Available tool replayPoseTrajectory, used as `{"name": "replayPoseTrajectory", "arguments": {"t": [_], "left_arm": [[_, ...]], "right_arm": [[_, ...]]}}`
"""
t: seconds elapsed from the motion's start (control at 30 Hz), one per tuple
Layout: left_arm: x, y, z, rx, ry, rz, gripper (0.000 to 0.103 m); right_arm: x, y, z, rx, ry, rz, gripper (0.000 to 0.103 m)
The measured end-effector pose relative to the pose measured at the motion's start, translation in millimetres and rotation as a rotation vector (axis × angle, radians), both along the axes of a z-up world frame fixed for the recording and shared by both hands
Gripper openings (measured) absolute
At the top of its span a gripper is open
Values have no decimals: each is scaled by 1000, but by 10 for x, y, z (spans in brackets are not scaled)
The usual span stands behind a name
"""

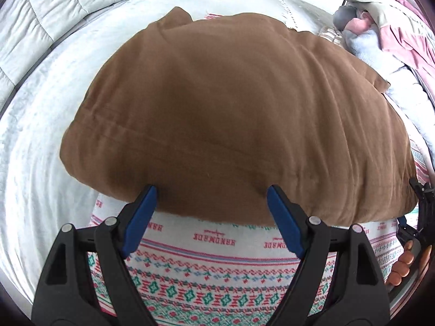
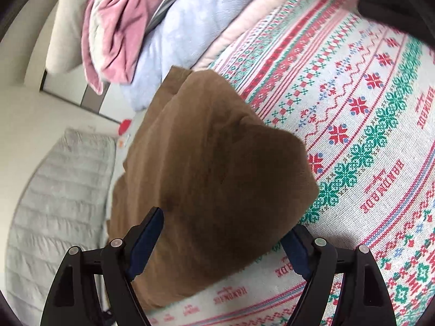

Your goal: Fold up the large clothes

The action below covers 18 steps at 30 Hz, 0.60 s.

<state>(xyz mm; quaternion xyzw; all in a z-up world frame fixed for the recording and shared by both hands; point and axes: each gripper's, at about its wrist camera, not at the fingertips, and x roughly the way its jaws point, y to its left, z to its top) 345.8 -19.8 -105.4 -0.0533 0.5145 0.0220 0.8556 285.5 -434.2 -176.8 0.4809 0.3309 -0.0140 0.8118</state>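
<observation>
A large brown garment lies folded in a thick bundle on a patterned cloth on the bed. My left gripper is open at the garment's near edge, its blue fingertips touching the fabric, nothing clamped. In the right wrist view the same brown garment lies on the patterned cloth. My right gripper is open over the garment's near corner, which lies between the jaws. The right gripper also shows at the right edge of the left wrist view.
A pile of pink, blue and grey clothes lies at the far right of the bed, also in the right wrist view. A pale quilted duvet lies along the left. A white sheet covers the bed.
</observation>
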Motion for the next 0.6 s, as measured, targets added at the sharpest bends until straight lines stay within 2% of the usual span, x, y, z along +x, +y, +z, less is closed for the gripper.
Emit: {"name": "replayPoseTrajectory", "arguments": {"t": [0.1, 0.17, 0.23, 0.3, 0.37, 0.4, 0.43, 0.53, 0.6], "left_arm": [[1, 15, 2, -15, 0, -5, 84], [2, 47, 14, -29, 0, -10, 84], [22, 139, 22, -50, 2, 6, 84], [49, 286, 27, -57, -1, 47, 84], [68, 415, 20, -63, 0, 76, 84], [73, 494, 23, -67, -2, 90, 84], [76, 568, 32, -59, -6, 106, 84], [91, 744, 30, 1, -21, 147, 84], [126, 846, -26, 1, -20, 156, 84]], "right_arm": [[13, 5, 2, 37, -4, -56, 80], [-7, 46, 6, 56, -17, -98, 74], [8, 85, -24, 53, -19, -115, 73], [12, 89, -90, 48, -7, -132, 64], [42, 84, -78, 44, 18, -139, 45], [46, 61, -44, 50, 22, -142, 39], [52, 57, 42, 60, 2, -147, 30], [21, 166, 412, -15, -100, -127, 25], [10, 246, 495, -34, -117, -136, 25]]}}
